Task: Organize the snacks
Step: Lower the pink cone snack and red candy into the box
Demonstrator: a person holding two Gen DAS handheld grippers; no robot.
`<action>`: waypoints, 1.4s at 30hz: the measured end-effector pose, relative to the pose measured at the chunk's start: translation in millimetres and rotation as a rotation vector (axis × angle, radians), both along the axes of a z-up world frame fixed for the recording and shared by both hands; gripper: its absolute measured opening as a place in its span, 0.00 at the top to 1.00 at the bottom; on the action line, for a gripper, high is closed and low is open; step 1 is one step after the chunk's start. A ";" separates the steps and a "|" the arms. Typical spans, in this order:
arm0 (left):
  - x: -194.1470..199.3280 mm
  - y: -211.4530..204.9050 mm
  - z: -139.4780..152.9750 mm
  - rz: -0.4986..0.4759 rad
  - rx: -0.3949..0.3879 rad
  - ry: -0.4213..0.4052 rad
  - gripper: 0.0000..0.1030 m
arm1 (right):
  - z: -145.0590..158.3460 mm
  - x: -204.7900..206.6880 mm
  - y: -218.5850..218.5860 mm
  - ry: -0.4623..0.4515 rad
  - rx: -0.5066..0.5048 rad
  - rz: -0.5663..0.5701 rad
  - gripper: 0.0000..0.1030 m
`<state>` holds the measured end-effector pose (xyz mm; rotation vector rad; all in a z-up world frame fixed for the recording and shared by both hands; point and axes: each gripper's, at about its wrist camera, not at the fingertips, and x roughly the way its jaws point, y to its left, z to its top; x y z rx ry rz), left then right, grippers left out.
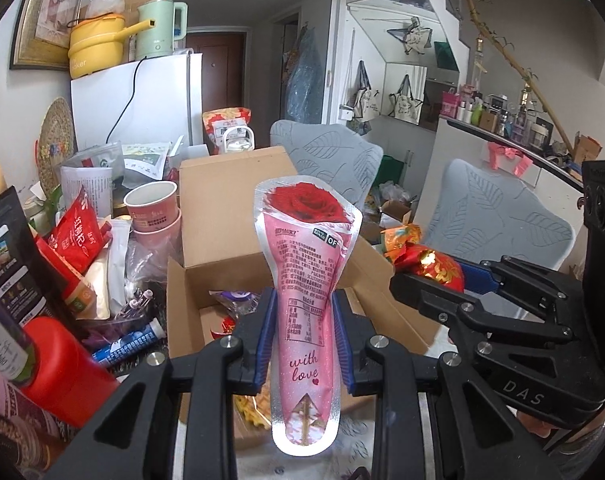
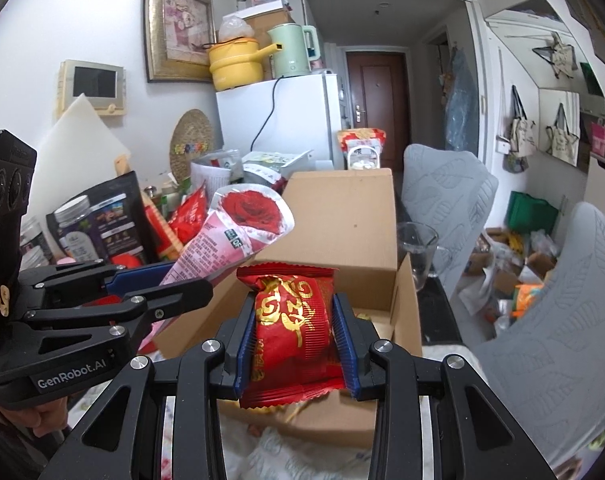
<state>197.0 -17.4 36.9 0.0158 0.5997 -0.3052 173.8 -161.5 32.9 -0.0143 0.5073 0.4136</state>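
Both claws clamp snacks: left claw (image 1: 304, 320) a rose pouch (image 1: 308, 264) (upright), right claw (image 2: 294, 328) a red packet (image 2: 292, 320).

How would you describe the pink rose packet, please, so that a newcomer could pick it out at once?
Find the open cardboard box in the middle of the cluttered table. Just in front of it, the left hand-held gripper holds an upright pink pouch by its narrow waist. Unlike the red-and-gold packet in the right hand-held gripper, it shows a red rose and "with love".
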 end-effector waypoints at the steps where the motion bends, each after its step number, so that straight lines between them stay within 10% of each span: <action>1: 4.3 0.2 -1.6 0.001 0.001 0.003 0.73 | -1.0 3.9 0.2 0.001 -0.002 0.001 0.66; 42: 122.5 -3.2 -91.3 0.151 0.209 0.217 0.65 | -79.0 127.1 25.3 0.223 -0.114 -0.019 0.66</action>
